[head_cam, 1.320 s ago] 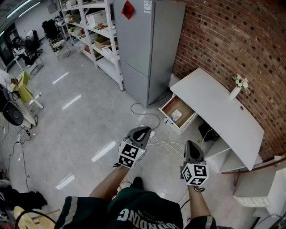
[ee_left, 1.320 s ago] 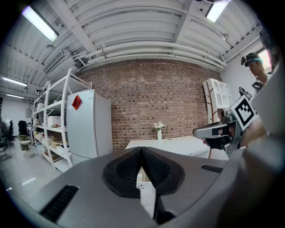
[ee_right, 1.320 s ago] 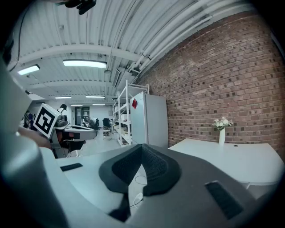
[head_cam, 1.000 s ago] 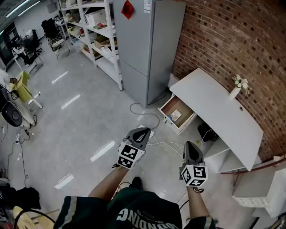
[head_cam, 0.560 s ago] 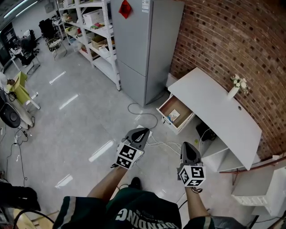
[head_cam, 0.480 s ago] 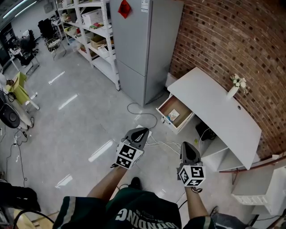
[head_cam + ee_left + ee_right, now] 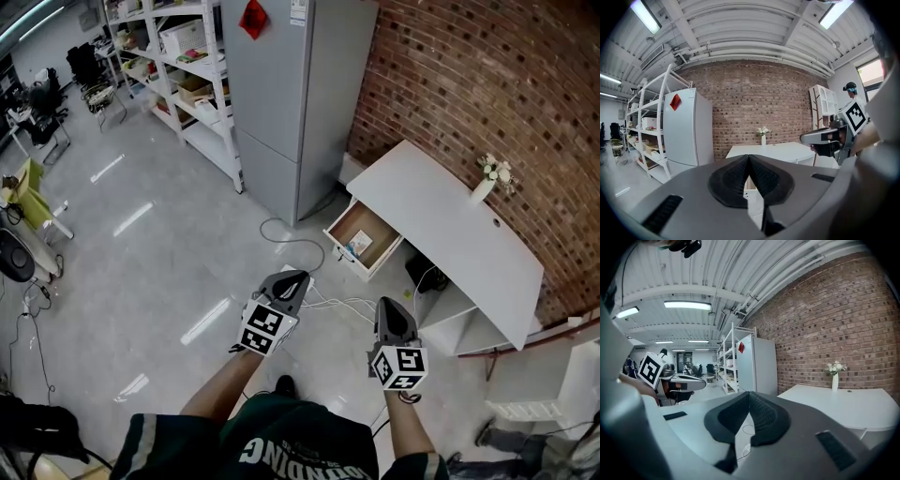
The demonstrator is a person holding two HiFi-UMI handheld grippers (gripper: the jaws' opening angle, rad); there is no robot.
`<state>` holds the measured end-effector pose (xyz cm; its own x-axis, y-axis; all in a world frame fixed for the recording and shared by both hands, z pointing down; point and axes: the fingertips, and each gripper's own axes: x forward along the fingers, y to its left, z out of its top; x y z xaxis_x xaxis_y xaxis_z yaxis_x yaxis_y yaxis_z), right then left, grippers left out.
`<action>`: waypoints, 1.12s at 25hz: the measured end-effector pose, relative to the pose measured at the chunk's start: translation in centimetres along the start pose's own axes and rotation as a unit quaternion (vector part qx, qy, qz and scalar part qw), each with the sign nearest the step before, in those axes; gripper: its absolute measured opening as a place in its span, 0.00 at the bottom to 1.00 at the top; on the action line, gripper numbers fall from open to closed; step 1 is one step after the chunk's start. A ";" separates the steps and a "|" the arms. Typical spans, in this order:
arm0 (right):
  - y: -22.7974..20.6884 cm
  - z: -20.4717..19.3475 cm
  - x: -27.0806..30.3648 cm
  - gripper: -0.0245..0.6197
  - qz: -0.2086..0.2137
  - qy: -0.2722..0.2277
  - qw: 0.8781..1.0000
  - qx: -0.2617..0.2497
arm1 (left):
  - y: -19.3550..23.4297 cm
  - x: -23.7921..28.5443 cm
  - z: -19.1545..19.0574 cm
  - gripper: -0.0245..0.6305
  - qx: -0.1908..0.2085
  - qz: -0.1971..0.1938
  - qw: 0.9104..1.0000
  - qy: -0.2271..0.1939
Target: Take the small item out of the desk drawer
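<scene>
Left gripper (image 7: 296, 276): pads pressed together, nothing between them. Right gripper (image 7: 749, 394): the same, pads closed on nothing. No change is seen in either across the last second or so.

Both grippers are held out level in front of the body, side by side and apart, over the floor (image 7: 159, 244). Their places in the head view have barely shifted. What has changed is the framing: the desk (image 7: 450, 220), fridge (image 7: 281, 94) and the rest of the room have slid slightly toward the left edge. This is read as a slow turn or approach, not a reach.

The drawer (image 7: 364, 221) was already pulled out from the desk's floor-side edge and has stayed that way. The small item (image 7: 358, 245) is seen inside it, toward the drawer's front edge, as a pale piece with something blue just beside it. Which of the two is meant cannot be told.

The vase (image 7: 483, 187) is unmoved on the desk's far edge by the wall. The cables (image 7: 333, 302) lie on the floor between the grippers and the drawer.

Meaning for the task: opening the drawer looks done. The drawer is well apart from both grippers, so that gap must be closed. One gripper has to be opened before anything can be picked.
</scene>
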<state>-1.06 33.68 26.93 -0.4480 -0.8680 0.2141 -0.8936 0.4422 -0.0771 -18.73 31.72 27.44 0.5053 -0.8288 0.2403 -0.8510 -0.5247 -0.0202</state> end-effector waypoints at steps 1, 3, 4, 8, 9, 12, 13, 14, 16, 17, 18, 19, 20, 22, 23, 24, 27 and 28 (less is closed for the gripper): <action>0.2 0.0 0.1 0.07 -0.003 0.000 1.000 0.001 | 0.2 0.0 -0.1 0.06 0.000 -0.002 1.000 -0.001; 0.7 -0.1 0.3 0.07 -0.008 -0.001 1.000 0.003 | 0.6 0.0 -0.1 0.06 0.000 -0.007 1.000 -0.004; 0.9 -0.2 0.3 0.07 -0.011 -0.001 1.000 0.005 | 0.7 0.0 -0.1 0.06 0.001 -0.010 1.000 -0.005; 1.6 -0.9 0.2 0.08 -0.019 0.004 1.000 0.010 | 0.9 0.2 -0.4 0.06 0.003 -0.018 1.000 -0.005; 1.6 -1.1 0.1 0.08 -0.021 0.006 1.000 0.010 | 0.9 0.3 -0.5 0.06 0.002 -0.020 1.000 -0.004; 1.3 -1.1 0.1 0.08 -0.029 0.007 1.000 0.008 | 1.0 0.8 -0.8 0.06 0.001 -0.027 1.000 -0.004; 1.2 -1.1 0.2 0.08 -0.032 0.006 0.999 0.008 | 1.1 1.1 -0.8 0.06 0.000 -0.030 1.000 -0.004; 0.9 -1.0 0.2 0.08 -0.035 0.006 0.999 0.009 | 1.0 1.4 -0.9 0.06 0.000 -0.032 0.999 -0.004; 0.4 -1.0 0.4 0.08 -0.039 0.006 0.999 0.010 | 0.9 2.0 -0.9 0.06 0.000 -0.037 0.999 -0.003; 0.2 -1.0 0.6 0.08 -0.039 0.006 0.999 0.012 | 0.8 2.3 -0.9 0.06 0.000 -0.039 0.999 -0.002; 0.0 -1.1 0.8 0.08 -0.039 0.006 0.999 0.014 | 0.8 2.7 -0.9 0.06 0.000 -0.041 0.999 -0.001; -0.2 -1.2 1.1 0.08 -0.039 0.006 0.999 0.016 | 0.9 3.0 -0.9 0.06 0.000 -0.043 0.999 0.000; -0.4 -1.4 1.4 0.08 -0.040 0.007 0.999 0.018 | 0.9 3.4 -1.0 0.06 0.000 -0.045 0.999 0.002; -0.9 -1.6 2.1 0.08 -0.041 0.009 0.999 0.021 | 0.9 4.2 -1.2 0.06 0.001 -0.048 0.999 0.006; -1.2 -1.7 2.5 0.08 -0.041 0.009 0.999 0.023 | 1.0 4.7 -1.3 0.06 0.002 -0.049 0.999 0.007; -1.4 -1.8 2.9 0.07 -0.041 0.010 0.999 0.025 | 1.1 5.2 -1.3 0.06 0.003 -0.051 0.999 0.008; -2.4 -2.0 4.4 0.08 -0.042 0.012 0.999 0.029 | 1.6 6.9 -1.4 0.06 0.007 -0.057 0.998 0.013; -2.9 -2.0 5.0 0.08 -0.043 0.014 0.999 0.030 | 1.8 7.6 -1.4 0.06 0.007 -0.057 0.998 0.015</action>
<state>-0.67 28.58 30.20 -0.3689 -0.8955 0.2490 -0.9294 0.3509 -0.1148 -16.62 24.77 30.58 0.5947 -0.7573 0.2700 -0.7856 -0.6187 -0.0051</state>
